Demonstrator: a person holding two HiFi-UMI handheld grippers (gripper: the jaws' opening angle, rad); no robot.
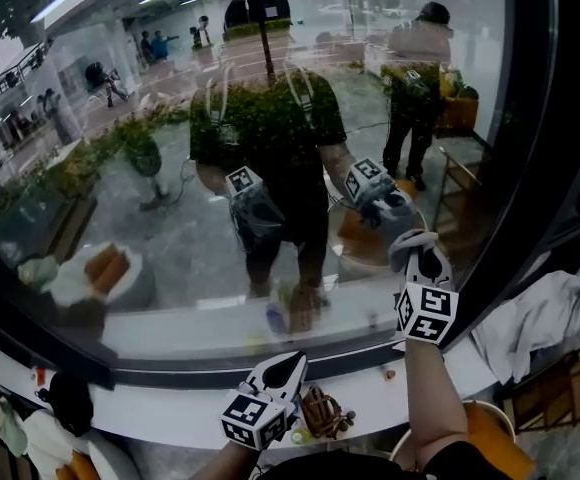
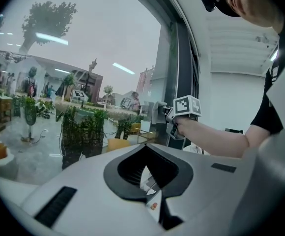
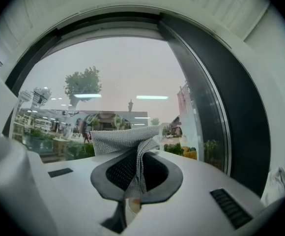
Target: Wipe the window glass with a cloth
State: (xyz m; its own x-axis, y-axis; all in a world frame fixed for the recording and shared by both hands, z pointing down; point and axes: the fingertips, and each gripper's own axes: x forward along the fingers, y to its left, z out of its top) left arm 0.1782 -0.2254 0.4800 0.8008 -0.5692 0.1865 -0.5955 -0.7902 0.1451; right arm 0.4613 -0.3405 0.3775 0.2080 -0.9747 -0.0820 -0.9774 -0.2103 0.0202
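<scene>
Left tongs (image 1: pixel 288 363) closed; right tongs (image 1: pixel 419 256) grip cloth (image 3: pixel 123 137).

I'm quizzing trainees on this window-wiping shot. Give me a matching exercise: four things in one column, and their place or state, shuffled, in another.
Things
1. left gripper
2. right gripper
3. cloth
4. towel

Place or state
A. pinched between jaws
B. heaped right of the dark frame
C. low by the sill, shut on nothing
D. raised at the glass

Pairs: 1-C, 2-D, 3-A, 4-B
</scene>
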